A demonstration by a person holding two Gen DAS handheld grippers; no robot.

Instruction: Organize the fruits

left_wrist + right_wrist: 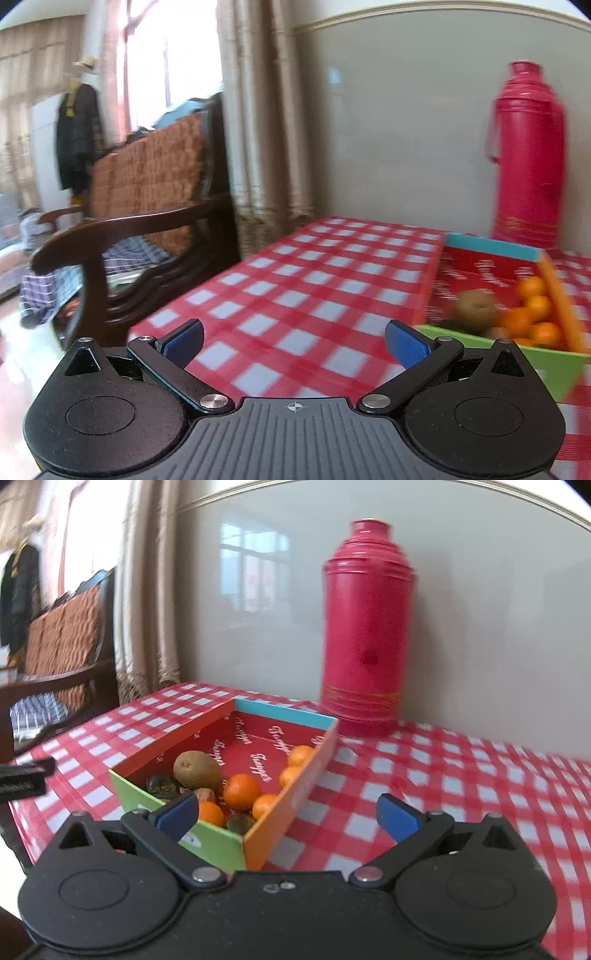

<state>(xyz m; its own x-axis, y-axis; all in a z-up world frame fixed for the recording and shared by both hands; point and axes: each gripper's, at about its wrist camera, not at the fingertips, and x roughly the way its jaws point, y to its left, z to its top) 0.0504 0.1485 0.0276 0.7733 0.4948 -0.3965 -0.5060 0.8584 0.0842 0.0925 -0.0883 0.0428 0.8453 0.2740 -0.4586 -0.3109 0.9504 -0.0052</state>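
**Fruit box on the checked counter, both jaws wide and empty**

Sitting in an open cardboard box (295, 775) with a red printed lining are a brown kiwi (197, 770), several small oranges (242, 791) and a few dark, wrinkled fruits (162, 784) that are too small to identify. In the right wrist view the box lies at about 11 o'clock from the right gripper (288, 814), whose jaws stand fully apart with nothing between them; the left blue pad overlaps the box's green near wall in the picture. The box rests on a counter (461, 775) covered in red and white check. A tall pink thermos (367, 627) stands upright against the wall at 12 o'clock, just beyond the box's far corner.

In the left wrist view the left gripper (293, 341) hangs over bare checked cloth, jaws likewise spread and empty, with the box at 2 o'clock. A dark wooden armchair (140, 229) draped with a woven cover stands off the counter's edge at 10 o'clock.
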